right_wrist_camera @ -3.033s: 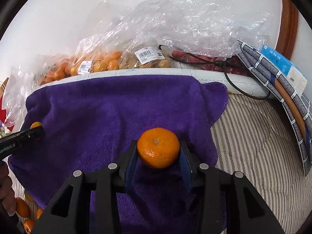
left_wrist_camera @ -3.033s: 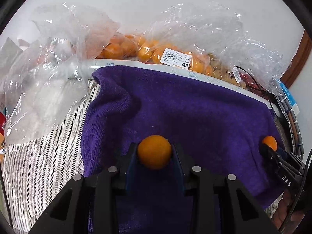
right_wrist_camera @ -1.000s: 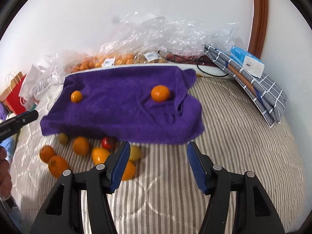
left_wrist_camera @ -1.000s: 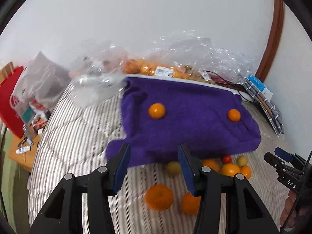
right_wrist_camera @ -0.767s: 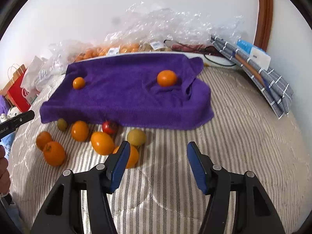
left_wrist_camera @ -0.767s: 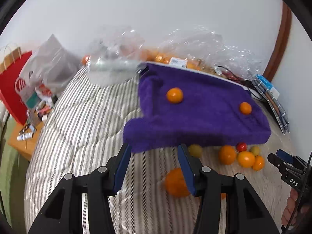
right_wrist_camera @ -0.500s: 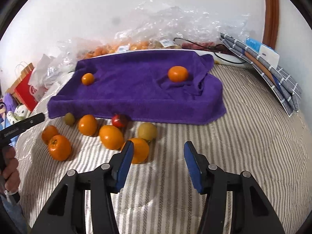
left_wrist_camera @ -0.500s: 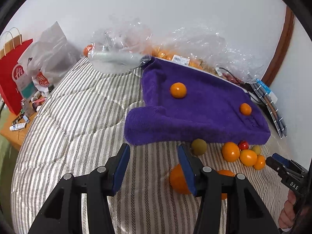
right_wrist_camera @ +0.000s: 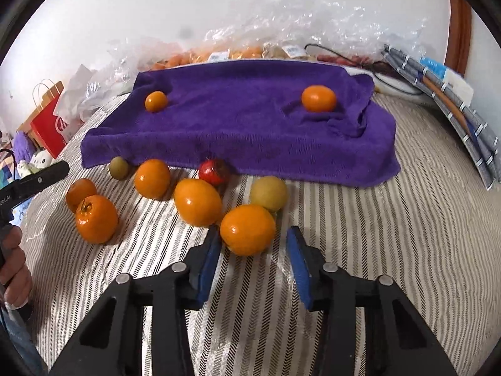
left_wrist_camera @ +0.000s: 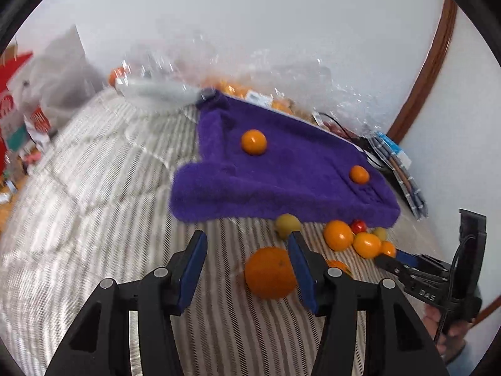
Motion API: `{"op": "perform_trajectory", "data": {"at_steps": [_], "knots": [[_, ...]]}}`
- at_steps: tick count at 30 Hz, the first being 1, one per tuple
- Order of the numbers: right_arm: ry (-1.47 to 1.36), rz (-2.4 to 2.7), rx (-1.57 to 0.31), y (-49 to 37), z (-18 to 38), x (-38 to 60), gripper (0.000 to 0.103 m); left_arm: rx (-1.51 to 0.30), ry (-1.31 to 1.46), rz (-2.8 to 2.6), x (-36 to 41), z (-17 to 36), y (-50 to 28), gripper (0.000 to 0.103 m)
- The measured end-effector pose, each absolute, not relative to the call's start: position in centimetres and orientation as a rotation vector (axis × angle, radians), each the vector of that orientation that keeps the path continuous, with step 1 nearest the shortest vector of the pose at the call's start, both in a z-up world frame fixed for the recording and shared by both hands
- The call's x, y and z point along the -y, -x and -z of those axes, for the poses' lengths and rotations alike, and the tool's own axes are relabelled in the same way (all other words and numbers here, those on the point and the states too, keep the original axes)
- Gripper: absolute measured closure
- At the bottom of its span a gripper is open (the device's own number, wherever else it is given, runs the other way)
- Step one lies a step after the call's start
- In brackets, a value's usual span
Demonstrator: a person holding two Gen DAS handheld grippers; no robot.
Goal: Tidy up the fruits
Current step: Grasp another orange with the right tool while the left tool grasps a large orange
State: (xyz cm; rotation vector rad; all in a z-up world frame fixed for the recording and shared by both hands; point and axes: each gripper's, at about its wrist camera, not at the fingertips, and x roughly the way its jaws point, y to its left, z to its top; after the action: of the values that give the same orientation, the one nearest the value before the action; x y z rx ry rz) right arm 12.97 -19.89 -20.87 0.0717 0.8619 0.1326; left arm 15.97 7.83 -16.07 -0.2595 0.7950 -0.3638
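Observation:
A purple towel lies on the striped bed with a small orange at its left and a bigger orange at its right. Several loose fruits lie in front of it. My right gripper has its jaws closing, with an orange at the fingertips; the left pad is close to it and a gap shows on the right. My left gripper is open around another orange, which sits near the right finger. The towel also shows in the left wrist view.
Clear plastic bags of fruit line the wall behind the towel. A folded checked cloth with a blue box lies at the right. A red paper bag stands beside the bed at the left. A red tomato and a green fruit lie by the towel's edge.
Both grippers let go of their oranges, now on the towel, then pulled back and sank toward the loose fruits. The right jaws have narrowed around an orange.

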Motion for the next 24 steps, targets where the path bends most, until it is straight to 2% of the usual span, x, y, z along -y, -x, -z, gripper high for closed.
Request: {"op": "perform_trajectory", "data": {"at_steps": [13, 19, 24], "knots": [[-0.075, -0.08, -0.806, -9.8, 20.4, 21.9, 0.069, -0.84, 0.177, 0.428, -5.6, 16.8, -15.4, 0.053], [-0.1, -0.06, -0.782, -9.3, 20.3, 22.3, 0.069, -0.86, 0.156, 0.426, -5.1, 17.2, -15.6, 0.062], [-0.077, -0.041, -0.792, -9.5, 20.4, 22.1, 0.069, -0.85, 0.139, 0.415, -4.8, 17.2, -15.4, 0.063]]}}
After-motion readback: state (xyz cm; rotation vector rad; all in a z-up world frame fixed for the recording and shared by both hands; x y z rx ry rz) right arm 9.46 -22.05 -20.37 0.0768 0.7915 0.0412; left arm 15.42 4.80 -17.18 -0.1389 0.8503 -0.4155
